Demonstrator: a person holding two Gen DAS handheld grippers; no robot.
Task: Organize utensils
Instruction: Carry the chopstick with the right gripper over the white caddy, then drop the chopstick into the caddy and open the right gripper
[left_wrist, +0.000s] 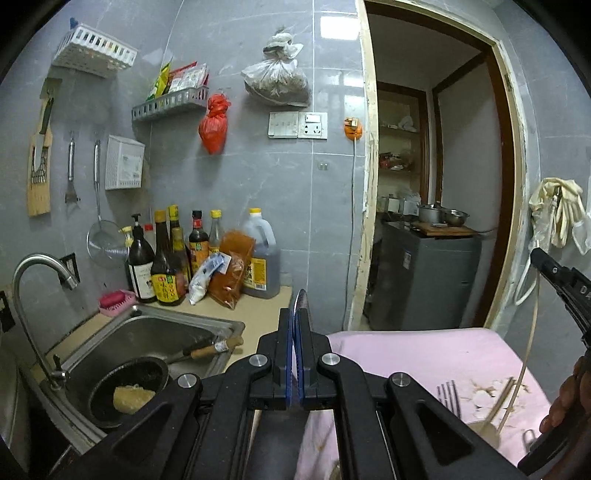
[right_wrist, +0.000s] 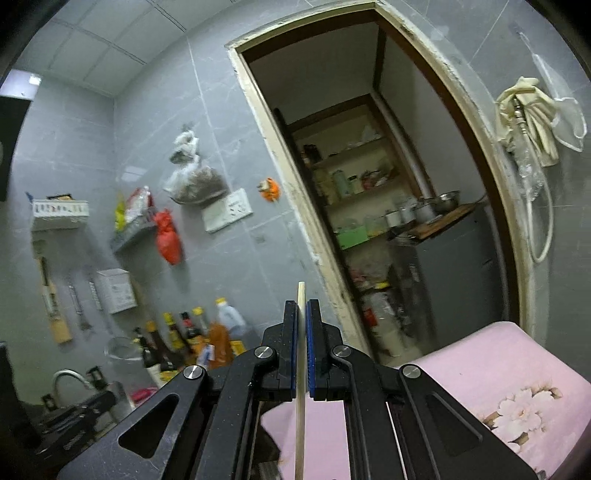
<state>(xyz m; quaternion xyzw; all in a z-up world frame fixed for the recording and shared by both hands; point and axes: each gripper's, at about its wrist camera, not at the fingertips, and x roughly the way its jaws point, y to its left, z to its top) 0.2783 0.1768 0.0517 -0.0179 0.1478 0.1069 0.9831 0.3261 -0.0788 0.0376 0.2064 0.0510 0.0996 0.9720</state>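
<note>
A: Clamping a thin metal blade edge-on, the left tongs (left_wrist: 295, 325) are clenched on what looks like a knife (left_wrist: 302, 302); only its rounded tip shows above the pads.

B: And the right tongs (right_wrist: 302, 317)?

A: Clenched on a chopstick (right_wrist: 300, 387). Its long axis runs along the fingers: the squared end pokes just past the tips, and the rest trails back under the tongs toward the hand.

B: Where does that leave the other utensils?

A: Take the pink bench (left_wrist: 424, 347) as the mark. A fork (left_wrist: 448, 397) lies on it, tines pointing away from the camera. Just right of the fork, more chopsticks (left_wrist: 500, 404) lean out of a cup (left_wrist: 484, 432) at the near edge. In the left view the held chopstick hangs down over that same spot, with the right tongs above the bench's right side.

B: So the cup is the target?

A: Probably. It sits below and behind the right tongs, and the right hand is much the nearer. The stick is already close to upright, so lowering it in should do. The left tongs are over the bench's left edge, beside the sink (left_wrist: 147, 332), and I cannot tell where the knife belongs.

B: Risks?

A: The cup is small and partly cut off, so a slanted stick may miss the rim.
</note>
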